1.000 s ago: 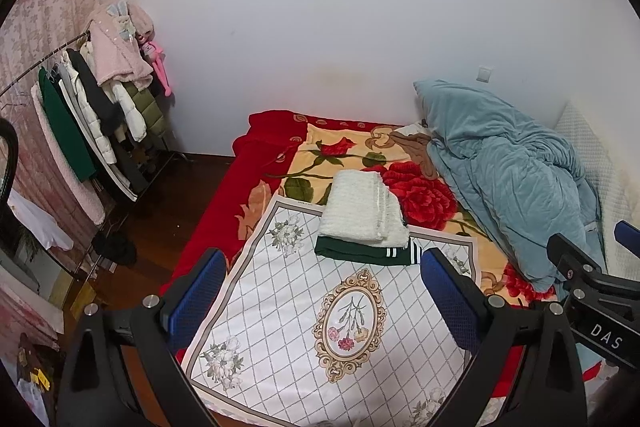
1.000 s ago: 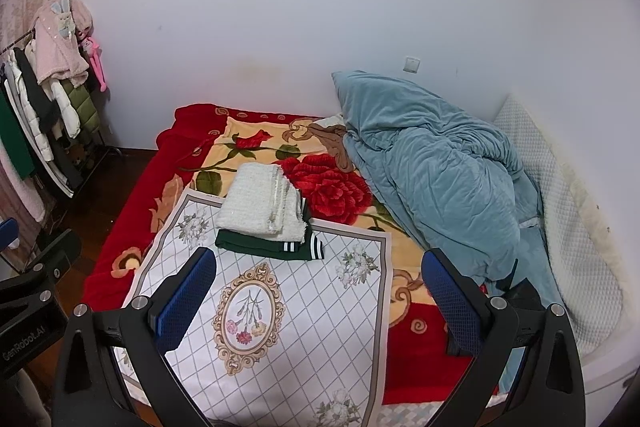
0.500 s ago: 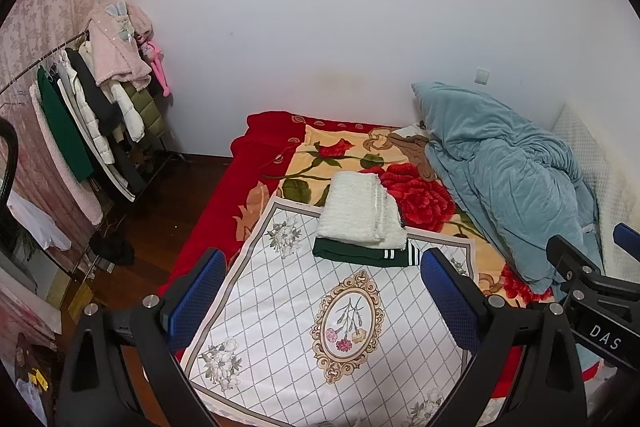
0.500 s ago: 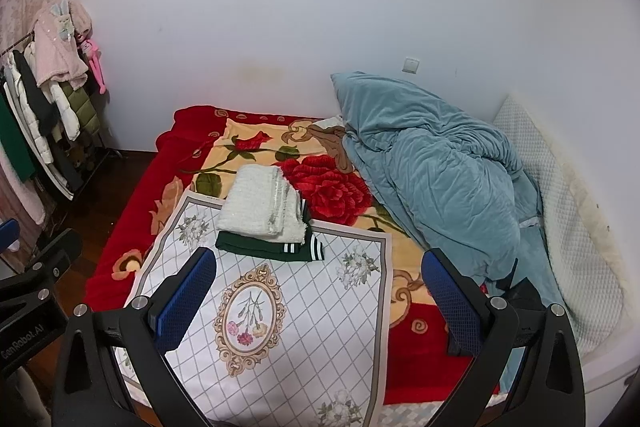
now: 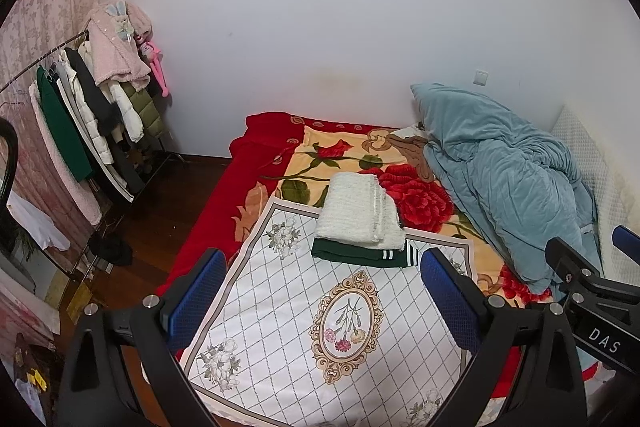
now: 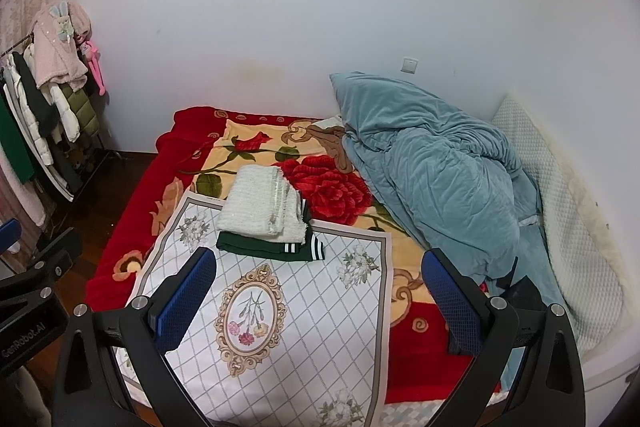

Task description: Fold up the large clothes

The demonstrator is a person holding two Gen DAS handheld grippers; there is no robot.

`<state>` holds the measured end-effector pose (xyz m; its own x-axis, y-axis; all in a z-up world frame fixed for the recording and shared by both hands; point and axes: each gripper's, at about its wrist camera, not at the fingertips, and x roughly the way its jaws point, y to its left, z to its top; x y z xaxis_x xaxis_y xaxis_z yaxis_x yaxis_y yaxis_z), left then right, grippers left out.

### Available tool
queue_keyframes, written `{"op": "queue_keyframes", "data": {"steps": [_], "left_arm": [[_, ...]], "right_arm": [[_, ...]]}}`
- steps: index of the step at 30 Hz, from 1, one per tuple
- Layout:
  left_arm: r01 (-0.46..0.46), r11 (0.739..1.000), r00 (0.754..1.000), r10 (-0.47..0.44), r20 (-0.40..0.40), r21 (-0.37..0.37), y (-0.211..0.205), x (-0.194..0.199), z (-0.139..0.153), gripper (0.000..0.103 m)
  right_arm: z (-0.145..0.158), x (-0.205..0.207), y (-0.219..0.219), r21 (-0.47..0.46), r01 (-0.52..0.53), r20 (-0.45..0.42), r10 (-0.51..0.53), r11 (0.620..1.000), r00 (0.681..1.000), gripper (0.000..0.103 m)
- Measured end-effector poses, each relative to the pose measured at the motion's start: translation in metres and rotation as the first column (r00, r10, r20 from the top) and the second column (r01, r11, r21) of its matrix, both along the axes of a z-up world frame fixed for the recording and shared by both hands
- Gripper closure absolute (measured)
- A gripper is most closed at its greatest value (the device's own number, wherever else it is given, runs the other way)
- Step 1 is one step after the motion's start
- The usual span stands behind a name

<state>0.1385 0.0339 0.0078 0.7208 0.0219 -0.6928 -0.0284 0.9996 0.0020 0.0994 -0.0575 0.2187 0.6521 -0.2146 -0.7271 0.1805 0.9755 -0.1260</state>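
Observation:
A folded white knit garment (image 5: 360, 213) lies on top of a folded dark green garment with white stripes (image 5: 362, 255) on the bed, at the far edge of a white patterned cloth (image 5: 320, 323). The same stack shows in the right wrist view: white garment (image 6: 262, 207), green garment (image 6: 272, 247), cloth (image 6: 280, 307). My left gripper (image 5: 320, 291) is open and empty, held well above the cloth, short of the stack. My right gripper (image 6: 320, 287) is open and empty, also above the cloth.
A crumpled teal quilt (image 5: 504, 187) fills the bed's right side over a red rose blanket (image 5: 416, 195). A clothes rack (image 5: 80, 115) with hanging coats stands at the left by the wooden floor (image 5: 160, 211). A white wall (image 5: 320, 27) is behind the bed.
Both views have drifted very slightly; the stack and the cloth lie as before. Both grippers stay open.

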Motion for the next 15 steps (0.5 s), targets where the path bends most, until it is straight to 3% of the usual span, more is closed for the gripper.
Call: {"op": "queue_keyframes", "data": {"steps": [15], "left_arm": [[0.005,1.000,1.000,-0.005,0.000,0.004,0.0010,-0.0005,0.0003,0.004]], "right_arm": [[0.0010,-0.0082,0.0018,0.005,0.017,0.004,-0.017,1.000,1.000,0.000]]}}
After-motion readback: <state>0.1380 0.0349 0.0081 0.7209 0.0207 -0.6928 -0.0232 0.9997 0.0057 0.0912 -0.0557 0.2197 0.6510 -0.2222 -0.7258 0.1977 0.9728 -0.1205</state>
